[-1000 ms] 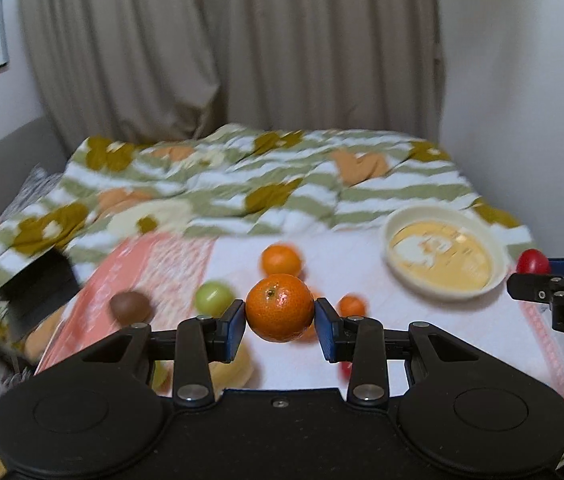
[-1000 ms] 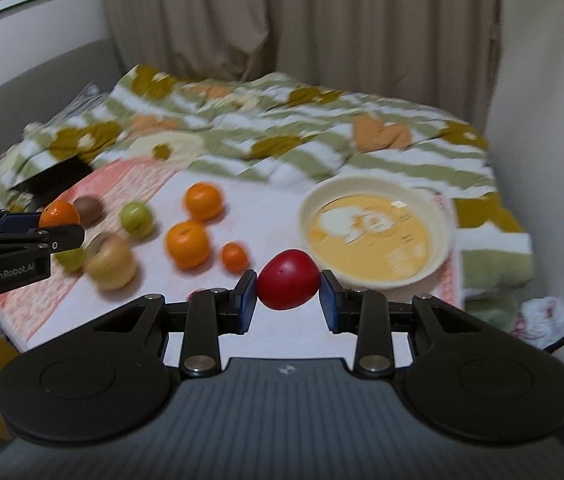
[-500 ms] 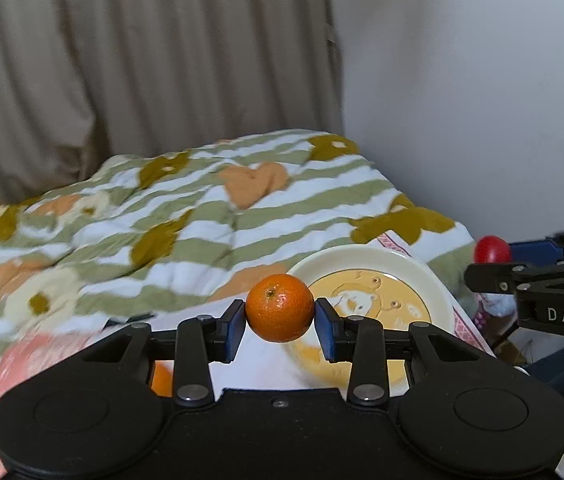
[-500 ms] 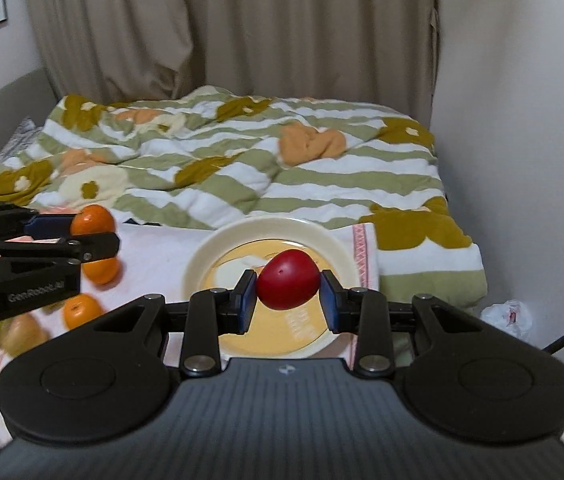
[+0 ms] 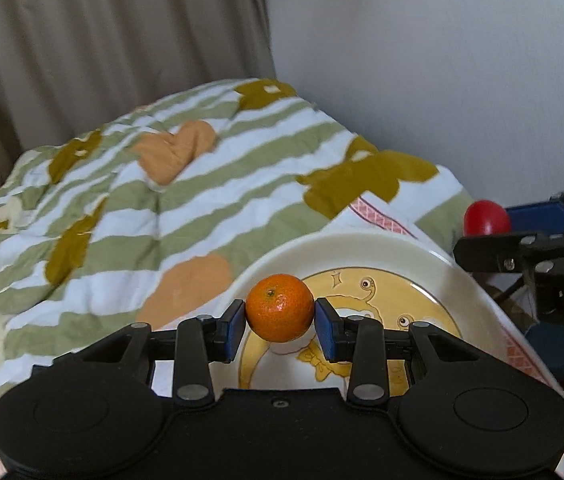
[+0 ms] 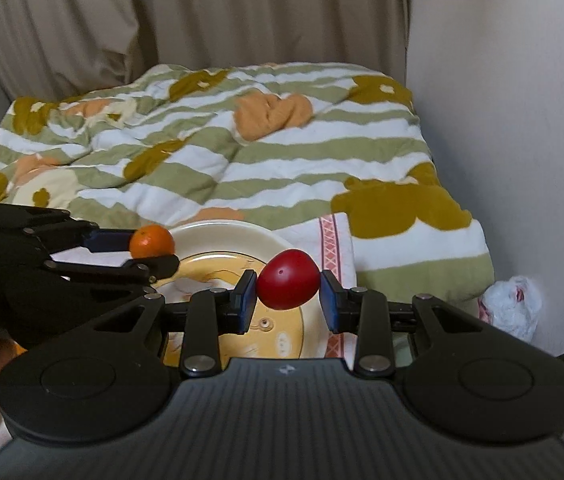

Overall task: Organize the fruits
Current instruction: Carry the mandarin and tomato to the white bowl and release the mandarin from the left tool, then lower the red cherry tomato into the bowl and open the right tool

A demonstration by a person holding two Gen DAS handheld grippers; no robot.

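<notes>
Tangerine (image 5: pixel 280 307) (left tool (image 5: pixel 280 325)) and red fruit (image 6: pixel 288 279) (right tool (image 6: pixel 289 300)) above plate (image 6: pixel 218 233).

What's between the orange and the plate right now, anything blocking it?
Nothing visible. The left claw holds the orange right over the plate, whose face looks bare. The right claw with the red fruit hangs off to the side.
</notes>
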